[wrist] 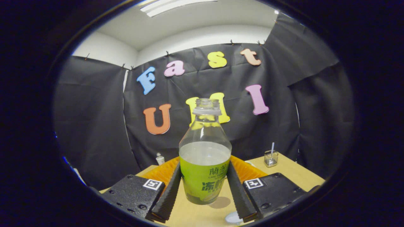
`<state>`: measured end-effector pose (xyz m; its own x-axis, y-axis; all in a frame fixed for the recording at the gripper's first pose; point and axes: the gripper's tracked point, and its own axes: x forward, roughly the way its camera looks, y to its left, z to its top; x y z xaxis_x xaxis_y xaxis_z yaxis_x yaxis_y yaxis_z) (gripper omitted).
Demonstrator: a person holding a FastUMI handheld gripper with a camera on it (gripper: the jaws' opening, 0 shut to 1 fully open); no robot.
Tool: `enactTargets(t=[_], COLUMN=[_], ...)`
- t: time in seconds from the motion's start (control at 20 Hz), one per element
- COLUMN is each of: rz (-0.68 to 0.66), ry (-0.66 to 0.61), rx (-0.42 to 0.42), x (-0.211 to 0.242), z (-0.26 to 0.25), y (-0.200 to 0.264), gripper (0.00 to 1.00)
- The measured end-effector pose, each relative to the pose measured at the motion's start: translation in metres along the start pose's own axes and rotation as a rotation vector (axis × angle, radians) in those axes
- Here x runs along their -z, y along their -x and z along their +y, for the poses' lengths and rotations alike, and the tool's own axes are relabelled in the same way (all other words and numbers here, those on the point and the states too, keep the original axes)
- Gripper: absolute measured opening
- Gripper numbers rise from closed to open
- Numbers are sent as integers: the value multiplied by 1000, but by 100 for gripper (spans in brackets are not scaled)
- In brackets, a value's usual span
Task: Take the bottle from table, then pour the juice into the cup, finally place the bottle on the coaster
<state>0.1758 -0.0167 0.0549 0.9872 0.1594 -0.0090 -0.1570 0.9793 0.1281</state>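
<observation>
Your two black fingers (170, 189) are pressed against the bottle (204, 157), one on each side of its green label. The gripper (204, 184) is closed about as wide as the bottle, and it has a firm hold of it. The fingers slope inward and meet the bottle low down, near the bottom of the label.

The bottle stands straight up between the fingers. It has no cap on; its mouth is open at the top. The top half is clear and see-through. The juice fills the bottle up to about where the label starts. The bottom of the bottle looks lifted a little above the table (195, 214), because a small shadow lies on the wood just under it and a bit to the side.

Behind the bottle is an orange tray (246, 170) with a ridged rim. It spreads out on both sides of the bottle. Past the bottle and off to one side, on the far part of the table, sits a small clear glass cup (271, 158) with a white straw (272, 147) standing in it. On the other side of the bottle, behind the tray, stands a small white bottle (160, 158). Under the bottle, near one finger, a pale round thing (233, 217) lies on the table; you cannot tell what it is.
</observation>
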Motion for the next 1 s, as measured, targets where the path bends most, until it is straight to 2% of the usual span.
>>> enactTargets(t=[0.2,0.4,0.65,1.0], rz=[23,1,69,127], ry=[125,129,176,159], rx=[57,54,119,187], x=[3,18,73,138], z=[1,14,2,-33], y=[-28,-53,-85,-121], gripper=[80,81,81,82])
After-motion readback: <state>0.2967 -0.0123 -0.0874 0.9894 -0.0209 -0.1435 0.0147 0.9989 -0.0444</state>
